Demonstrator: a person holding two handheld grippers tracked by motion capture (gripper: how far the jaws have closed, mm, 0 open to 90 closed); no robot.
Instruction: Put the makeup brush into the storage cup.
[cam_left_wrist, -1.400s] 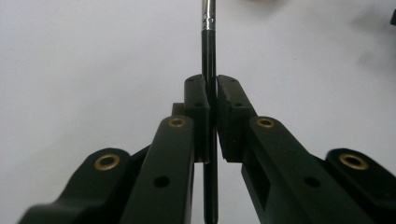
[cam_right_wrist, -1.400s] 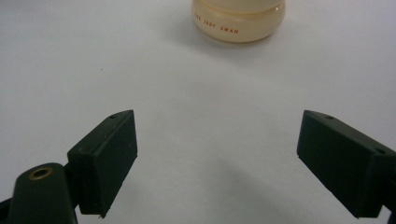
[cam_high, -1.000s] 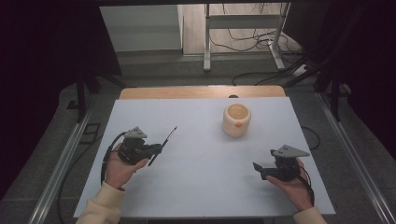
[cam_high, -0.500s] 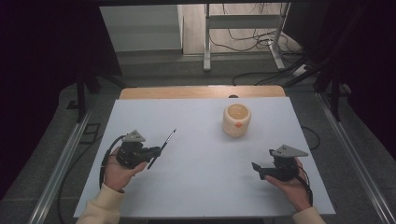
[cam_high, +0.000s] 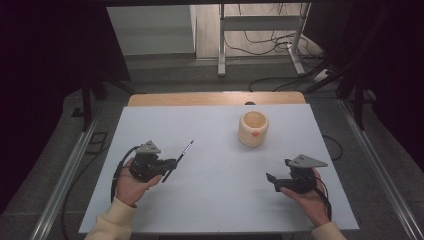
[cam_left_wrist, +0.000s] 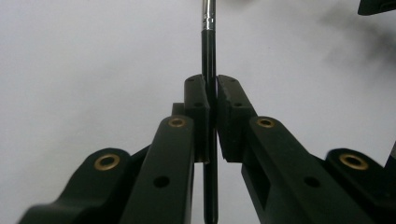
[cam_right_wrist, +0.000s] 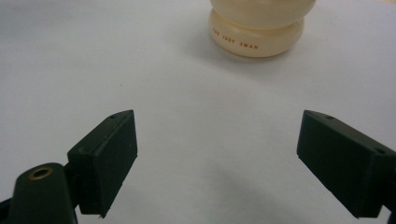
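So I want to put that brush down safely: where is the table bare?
The white table top is bare between the left gripper, shut on the thin black brush, and the open right gripper. Also behind the brush, left of the cream ceramic cup. Nowhere is crowded.

Black tongs, brass bushings, grey plates; apparently cream sleeves.
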